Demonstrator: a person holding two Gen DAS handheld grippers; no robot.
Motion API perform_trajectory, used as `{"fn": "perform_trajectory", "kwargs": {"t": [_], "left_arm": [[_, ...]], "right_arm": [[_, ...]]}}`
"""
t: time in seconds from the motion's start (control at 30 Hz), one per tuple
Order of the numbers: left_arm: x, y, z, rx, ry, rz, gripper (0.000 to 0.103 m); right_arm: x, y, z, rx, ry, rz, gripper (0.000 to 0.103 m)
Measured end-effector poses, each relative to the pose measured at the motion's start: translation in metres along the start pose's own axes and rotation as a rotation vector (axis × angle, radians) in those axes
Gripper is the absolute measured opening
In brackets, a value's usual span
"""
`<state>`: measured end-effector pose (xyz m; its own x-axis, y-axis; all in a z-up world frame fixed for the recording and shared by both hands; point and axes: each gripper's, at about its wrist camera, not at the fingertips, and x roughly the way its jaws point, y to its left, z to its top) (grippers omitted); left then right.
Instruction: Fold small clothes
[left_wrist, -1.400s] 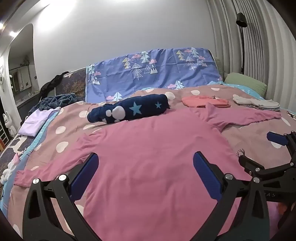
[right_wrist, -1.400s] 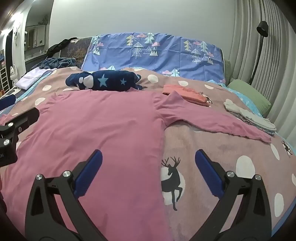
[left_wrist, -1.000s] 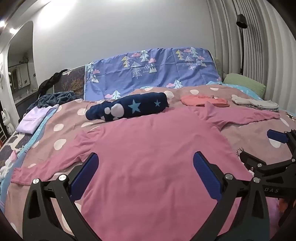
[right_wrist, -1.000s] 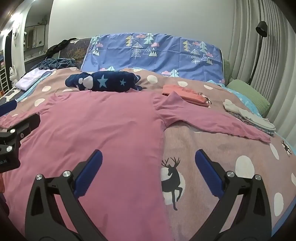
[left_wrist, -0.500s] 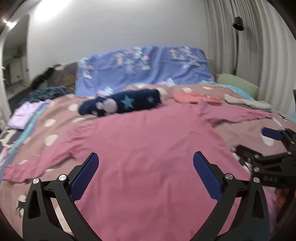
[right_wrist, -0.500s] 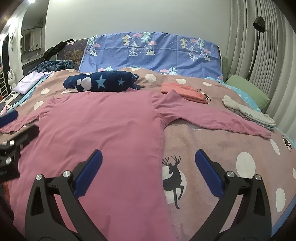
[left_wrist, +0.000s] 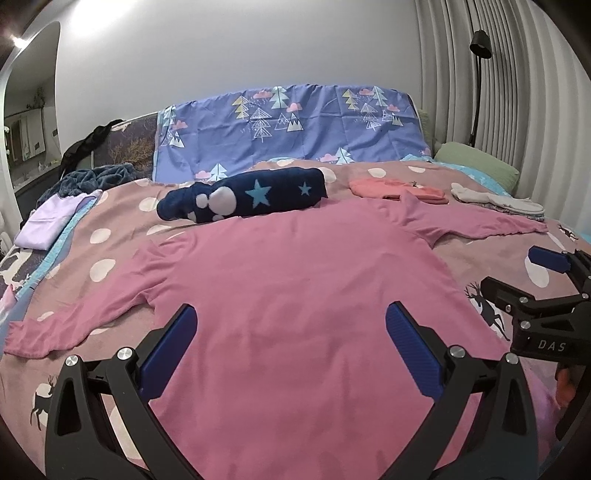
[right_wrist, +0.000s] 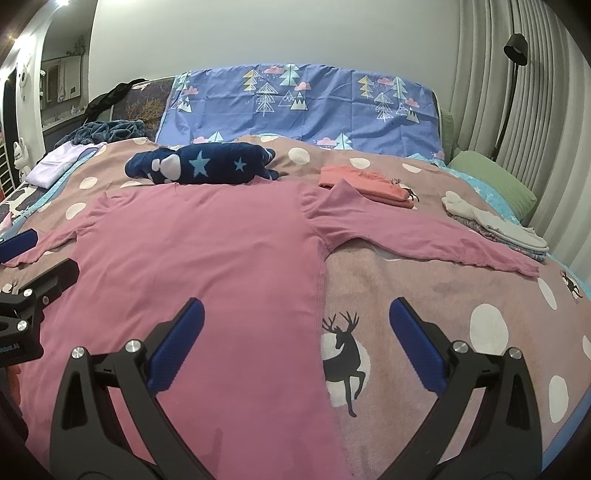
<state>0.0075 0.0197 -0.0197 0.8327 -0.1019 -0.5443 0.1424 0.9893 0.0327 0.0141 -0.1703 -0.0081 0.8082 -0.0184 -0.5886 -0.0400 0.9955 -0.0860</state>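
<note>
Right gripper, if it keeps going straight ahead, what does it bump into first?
Probably the side edge of the pink shirt where it meets the bedspread. The open right gripper points right along that seam. Depth is hard to judge, so it may touch the bedspread first.

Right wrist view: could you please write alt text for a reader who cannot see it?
A pink long-sleeved shirt lies spread flat on a dotted bed cover, sleeves out to both sides. The open right tongs frame its side seam, holding nothing. Folded clothes and a navy star bundle lie behind.
</note>
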Motion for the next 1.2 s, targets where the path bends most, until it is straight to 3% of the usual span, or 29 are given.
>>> {"fn": "perform_trajectory", "kwargs": {"t": [0.37, 1.2], "left_arm": [[0.010, 0.015, -0.007, -0.062, 0.067, -0.008, 0.102], [0.006, 0.007, -0.016, -0.030, 0.062, -0.018, 0.102]], "right_arm": [[-0.001, 0.001, 0.001, -0.011, 0.000, -0.002, 0.101], [0.000, 0.008, -0.007, -0.017, 0.011, -0.007, 0.101]]}}
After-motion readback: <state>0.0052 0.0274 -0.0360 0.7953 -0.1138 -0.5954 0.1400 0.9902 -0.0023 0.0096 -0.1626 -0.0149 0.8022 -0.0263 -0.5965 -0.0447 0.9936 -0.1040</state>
